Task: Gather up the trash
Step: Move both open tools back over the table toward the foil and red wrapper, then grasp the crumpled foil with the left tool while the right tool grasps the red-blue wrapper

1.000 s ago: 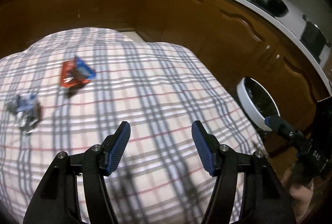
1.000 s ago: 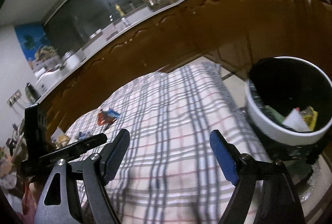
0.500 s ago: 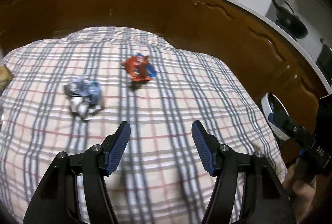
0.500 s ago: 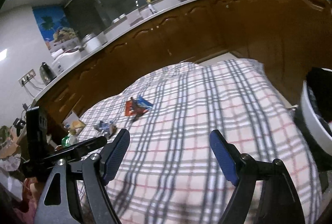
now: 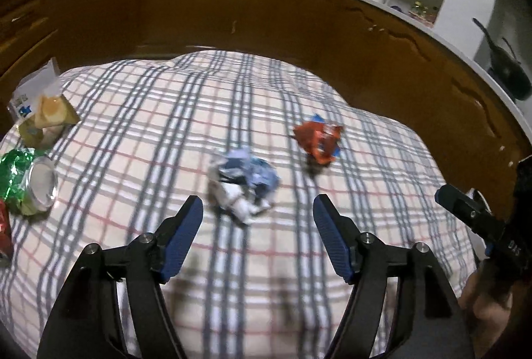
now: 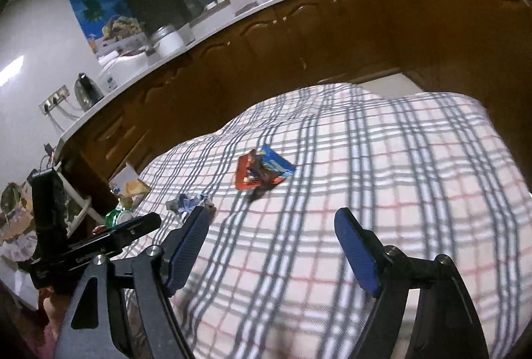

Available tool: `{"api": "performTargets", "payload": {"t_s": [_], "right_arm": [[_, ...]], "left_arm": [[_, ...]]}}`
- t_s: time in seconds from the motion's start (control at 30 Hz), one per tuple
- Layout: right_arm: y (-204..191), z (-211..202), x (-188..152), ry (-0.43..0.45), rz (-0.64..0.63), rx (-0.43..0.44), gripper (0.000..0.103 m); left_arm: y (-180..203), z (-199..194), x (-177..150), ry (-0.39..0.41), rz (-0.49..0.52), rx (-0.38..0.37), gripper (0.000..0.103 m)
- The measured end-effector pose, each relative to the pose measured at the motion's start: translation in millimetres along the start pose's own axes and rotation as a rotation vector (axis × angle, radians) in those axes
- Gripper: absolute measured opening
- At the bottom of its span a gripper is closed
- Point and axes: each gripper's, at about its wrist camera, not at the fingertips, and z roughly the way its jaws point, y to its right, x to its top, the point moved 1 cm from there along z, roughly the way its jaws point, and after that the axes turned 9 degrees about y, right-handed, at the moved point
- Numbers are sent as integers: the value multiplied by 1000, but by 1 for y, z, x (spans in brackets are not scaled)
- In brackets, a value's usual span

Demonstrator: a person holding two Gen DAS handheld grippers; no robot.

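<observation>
A crumpled blue and white wrapper (image 5: 244, 184) lies on the plaid tablecloth (image 5: 133, 126), just ahead of my open, empty left gripper (image 5: 257, 226). A red and blue wrapper (image 5: 317, 139) lies farther right of it. In the right wrist view the red and blue wrapper (image 6: 262, 169) lies ahead of my open, empty right gripper (image 6: 271, 242), and the crumpled wrapper (image 6: 188, 204) sits at the left by the left finger. The right gripper's body shows at the right edge of the left wrist view (image 5: 482, 226).
At the table's left edge lie a green foil wrapper with a tin can (image 5: 36, 186) and a yellow snack packet (image 5: 46, 116). Brown cabinets (image 5: 266, 19) curve behind the table, under a counter with jars. A black pan (image 5: 508, 73) sits at the right.
Both views have swung left across the table. The white bin has left both views. The crumpled wrapper now lies nearly between my left gripper's fingers. Both grippers stay open.
</observation>
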Motion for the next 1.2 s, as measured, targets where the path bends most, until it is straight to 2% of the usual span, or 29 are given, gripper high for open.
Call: {"api": "performTargets", "payload": {"t_s": [0.13, 0.23, 0.43, 0.47, 0.5, 0.53, 0.57, 0.6, 0.7, 0.97, 1.2], "right_arm": [[-8, 35, 6, -35, -3, 8, 78], [-11, 60, 10, -61, -7, 4, 71], [-14, 111, 13, -125, -27, -16, 49], [-14, 116, 13, -130, -26, -19, 44], [-13, 120, 13, -132, -24, -23, 37], [-12, 124, 13, -133, -24, -27, 32], [-12, 127, 12, -139, -27, -33, 18], [-11, 129, 11, -148, -29, -34, 9], [-11, 119, 8, -134, -40, -28, 3], [0, 57, 13, -57, -25, -18, 3], [28, -16, 10, 25, 25, -55, 3]], "left_arm": [[-11, 19, 4, -23, 0, 21, 71], [-16, 34, 6, -35, 2, 35, 71], [-17, 59, 9, -50, 30, 51, 70], [-17, 64, 9, -61, 37, 55, 68], [-17, 69, 7, -73, 40, 48, 58], [-16, 73, 5, -87, 43, 31, 52], [-15, 75, 4, -95, 41, 6, 43], [-13, 75, 4, -89, 48, 7, 41], [-5, 68, 6, -61, 82, -6, 29], [27, 43, 9, -27, 108, -102, 26], [84, 21, 3, -16, 163, -228, 26]]}}
